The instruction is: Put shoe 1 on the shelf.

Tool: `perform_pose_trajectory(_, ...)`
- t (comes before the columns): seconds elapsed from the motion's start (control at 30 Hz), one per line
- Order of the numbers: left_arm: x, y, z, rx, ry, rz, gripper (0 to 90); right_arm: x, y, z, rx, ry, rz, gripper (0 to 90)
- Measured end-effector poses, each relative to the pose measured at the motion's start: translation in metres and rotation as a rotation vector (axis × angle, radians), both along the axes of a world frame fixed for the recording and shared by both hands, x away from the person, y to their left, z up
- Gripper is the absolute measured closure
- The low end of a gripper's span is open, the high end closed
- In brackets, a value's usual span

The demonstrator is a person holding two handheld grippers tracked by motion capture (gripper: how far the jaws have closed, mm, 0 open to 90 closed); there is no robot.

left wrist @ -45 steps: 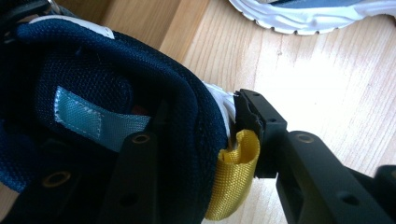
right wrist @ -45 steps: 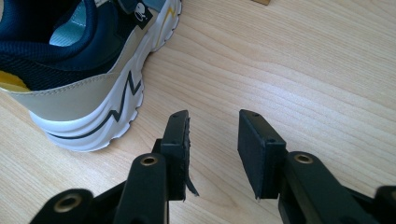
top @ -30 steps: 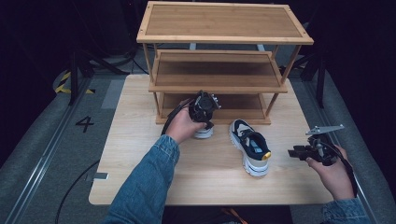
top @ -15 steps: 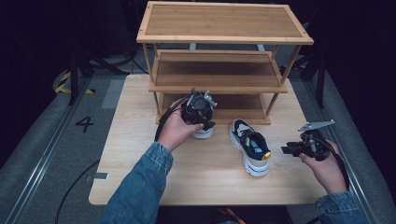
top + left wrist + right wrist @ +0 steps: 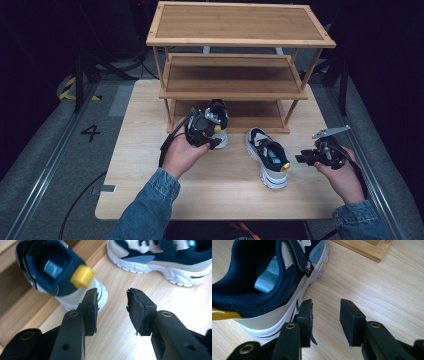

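Note:
A navy and white shoe (image 5: 218, 140) with a yellow heel tab (image 5: 82, 277) lies at the front of the wooden rack's bottom shelf (image 5: 250, 111), heel toward me. My left gripper (image 5: 212, 131) hovers just behind that heel. Its jaws (image 5: 112, 291) have just been closing and stand open, with bare table between them. The matching shoe (image 5: 267, 157) rests on the table to the right, heel (image 5: 249, 300) toward the front. My right gripper (image 5: 300, 159) points at it from the right, open (image 5: 326, 301), with its left jaw beside the shoe's white sole.
The three-tier wooden rack (image 5: 240, 25) stands on the far half of the light wooden table (image 5: 140, 165). A rack foot (image 5: 367, 250) lies beyond the right gripper. Around the table is grey floor with a "4" mark (image 5: 91, 132).
The left gripper has drawn back from over the shoe toward the person, and its jaws stand narrower. The right gripper has shifted slightly left, toward the other shoe.

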State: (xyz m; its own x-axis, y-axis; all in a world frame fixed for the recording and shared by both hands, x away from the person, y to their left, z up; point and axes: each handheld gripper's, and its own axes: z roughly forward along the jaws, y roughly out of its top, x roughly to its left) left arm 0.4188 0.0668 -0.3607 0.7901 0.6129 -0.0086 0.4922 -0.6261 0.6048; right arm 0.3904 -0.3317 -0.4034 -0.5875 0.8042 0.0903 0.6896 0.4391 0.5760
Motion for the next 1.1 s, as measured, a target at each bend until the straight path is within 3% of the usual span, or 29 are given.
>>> perform_pose_trajectory(0.07, 0.000, 0.000, -0.006, -0.015, -0.004, 0.030, 60.3, 0.000, 0.000, 0.000, 0.001, 0.002, -0.002, 63.8)
perform_pose_trajectory(0.17, -0.004, 0.001, -0.023, -0.101, -0.052, 0.107, 61.9, -0.002, -0.003, 0.000, 0.004, 0.001, -0.012, 63.8)
perform_pose_trajectory(0.2, -0.004, 0.001, -0.025, -0.111, -0.061, 0.123, 62.3, -0.003, -0.004, 0.000, 0.003, 0.005, -0.017, 63.9)
perform_pose_trajectory(0.37, 0.001, -0.001, -0.035, -0.089, -0.044, 0.171, 66.1, -0.006, -0.007, 0.000, 0.002, 0.004, -0.025, 63.9)
perform_pose_trajectory(0.5, 0.007, -0.002, -0.040, -0.104, -0.047, 0.228, 71.0, -0.009, -0.012, -0.001, 0.002, 0.005, -0.037, 64.1)
perform_pose_trajectory(0.6, 0.014, -0.002, -0.044, -0.134, -0.024, 0.268, 77.7, -0.011, -0.014, -0.001, 0.002, 0.005, -0.043, 64.2)
perform_pose_trajectory(0.7, 0.020, -0.002, -0.047, -0.160, 0.009, 0.264, 82.1, -0.014, -0.017, 0.000, 0.000, 0.006, -0.055, 64.1)
perform_pose_trajectory(0.87, 0.024, -0.004, -0.049, -0.148, 0.032, 0.254, 88.8, -0.017, -0.022, 0.000, 0.001, 0.003, -0.066, 64.3)
perform_pose_trajectory(0.93, 0.026, -0.004, -0.049, -0.174, 0.047, 0.263, 89.5, -0.018, -0.023, -0.001, 0.000, 0.003, -0.069, 64.3)
perform_pose_trajectory(1.1, 0.031, -0.005, -0.053, -0.186, 0.005, 0.280, 89.5, -0.020, -0.024, -0.001, 0.000, 0.004, -0.076, 64.4)
